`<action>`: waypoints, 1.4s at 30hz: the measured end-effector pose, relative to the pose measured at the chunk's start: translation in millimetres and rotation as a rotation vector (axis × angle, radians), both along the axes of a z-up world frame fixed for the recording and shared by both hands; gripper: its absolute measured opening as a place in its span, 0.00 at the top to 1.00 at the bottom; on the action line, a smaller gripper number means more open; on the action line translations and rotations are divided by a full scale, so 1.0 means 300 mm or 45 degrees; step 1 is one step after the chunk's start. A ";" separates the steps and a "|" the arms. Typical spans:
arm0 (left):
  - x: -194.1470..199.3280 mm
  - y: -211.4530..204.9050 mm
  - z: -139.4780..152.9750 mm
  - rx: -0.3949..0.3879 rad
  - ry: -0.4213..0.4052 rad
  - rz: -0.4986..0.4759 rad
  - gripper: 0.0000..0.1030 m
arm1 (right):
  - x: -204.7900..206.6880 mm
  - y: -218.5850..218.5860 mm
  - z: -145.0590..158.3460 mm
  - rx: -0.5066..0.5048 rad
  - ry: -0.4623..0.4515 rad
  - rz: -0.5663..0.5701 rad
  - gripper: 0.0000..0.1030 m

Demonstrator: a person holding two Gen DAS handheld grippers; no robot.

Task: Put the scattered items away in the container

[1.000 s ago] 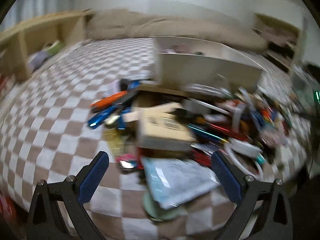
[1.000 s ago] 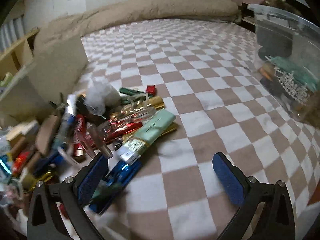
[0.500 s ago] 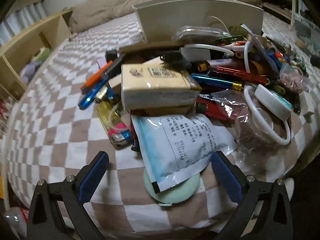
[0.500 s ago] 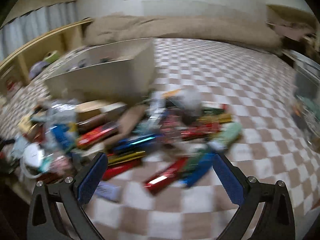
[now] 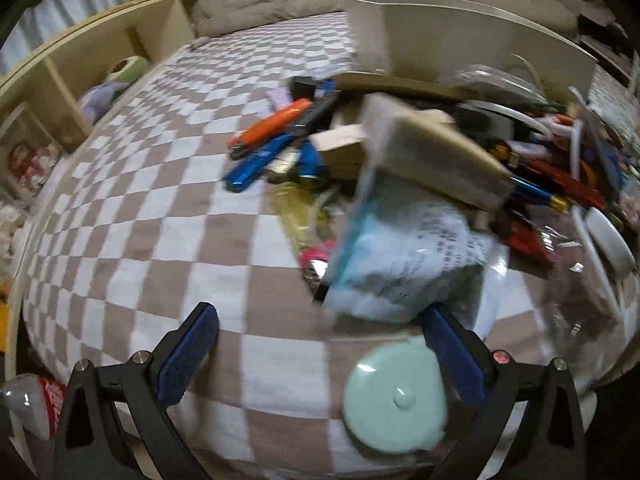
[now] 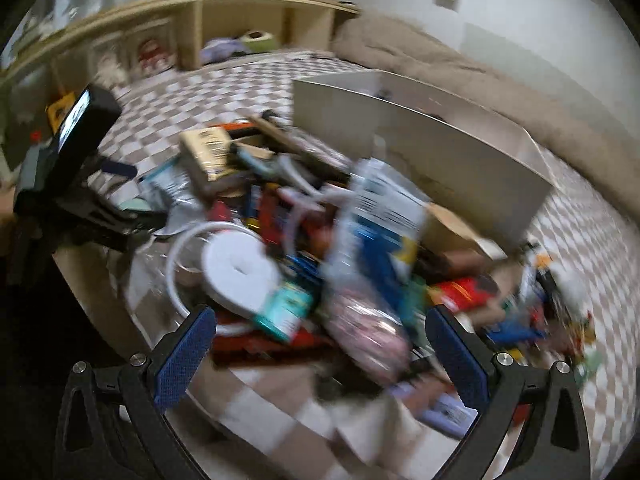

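Scattered items heaped against the container, mint disc nearest; both tools wide, empty.

Left wrist view: looks forward and down from low over the near edge of the checkered bedcover, close to the clutter pile, which fills the centre and right of frame; the white box stands at upper right. Right wrist view: faces the same clutter pile from close range at another angle, with the white box right of centre. Shared: pile, box, bedcover, wooden shelf. The left gripper appears at the left edge of the right view. Both views are motion-blurred.
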State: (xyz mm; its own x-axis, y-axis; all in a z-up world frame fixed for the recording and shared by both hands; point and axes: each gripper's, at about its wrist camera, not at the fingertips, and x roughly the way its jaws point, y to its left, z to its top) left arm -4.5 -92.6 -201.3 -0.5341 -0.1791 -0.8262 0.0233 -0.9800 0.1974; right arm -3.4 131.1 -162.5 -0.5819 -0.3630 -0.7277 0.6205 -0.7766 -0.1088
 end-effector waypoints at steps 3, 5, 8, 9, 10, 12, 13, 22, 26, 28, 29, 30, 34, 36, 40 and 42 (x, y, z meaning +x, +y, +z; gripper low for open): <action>-0.028 -0.088 0.007 0.000 0.017 0.106 0.00 | 0.022 -0.106 -0.019 0.017 0.066 0.052 0.00; -0.036 -0.135 0.013 0.050 0.031 0.158 0.00 | 0.026 -0.165 -0.042 0.053 0.108 0.053 0.00; -0.020 -0.172 0.052 0.134 0.092 0.179 0.00 | 0.020 -0.220 -0.074 0.047 0.152 0.031 0.00; -0.006 -0.166 0.074 0.150 0.118 0.163 0.00 | 0.012 -0.225 -0.082 0.057 0.166 0.007 0.00; 0.007 -0.161 0.096 0.169 0.139 0.137 0.00 | -0.001 -0.226 -0.091 0.081 0.190 -0.027 0.00; 0.035 -0.135 0.137 0.230 0.167 0.046 0.00 | -0.031 -0.193 -0.094 0.034 0.193 -0.057 0.00; 0.050 -0.114 0.155 0.269 0.171 -0.009 0.00 | -0.044 -0.175 -0.093 0.016 0.175 -0.079 0.00; 0.163 0.089 0.056 0.428 0.047 -0.178 0.00 | -0.139 -0.036 -0.144 0.039 0.119 -0.147 0.00; 0.200 0.154 0.040 0.339 0.119 -0.172 0.00 | -0.155 -0.024 -0.131 0.030 0.107 -0.126 0.00; 0.192 0.160 0.040 0.336 0.129 -0.162 0.00 | -0.161 -0.002 -0.126 0.057 0.148 -0.127 0.00; 0.183 0.160 0.037 0.324 0.134 -0.155 0.00 | -0.171 0.021 -0.125 0.051 0.150 -0.145 0.00; 0.176 0.158 0.035 0.312 0.140 -0.151 0.00 | -0.192 0.057 -0.121 0.028 0.141 -0.180 0.00; 0.174 0.171 0.035 0.279 0.172 -0.137 0.00 | -0.275 0.211 -0.104 -0.128 0.048 -0.335 0.00; 0.185 0.182 0.034 0.287 0.192 -0.144 0.00 | -0.297 0.279 -0.090 -0.142 0.053 -0.406 0.00; 0.201 0.243 0.048 0.257 0.264 -0.193 0.00 | -0.359 0.441 -0.087 -0.130 0.038 -0.533 0.00; 0.216 0.286 0.053 0.206 0.304 -0.234 0.00 | -0.390 0.527 -0.089 -0.200 -0.019 -0.611 0.00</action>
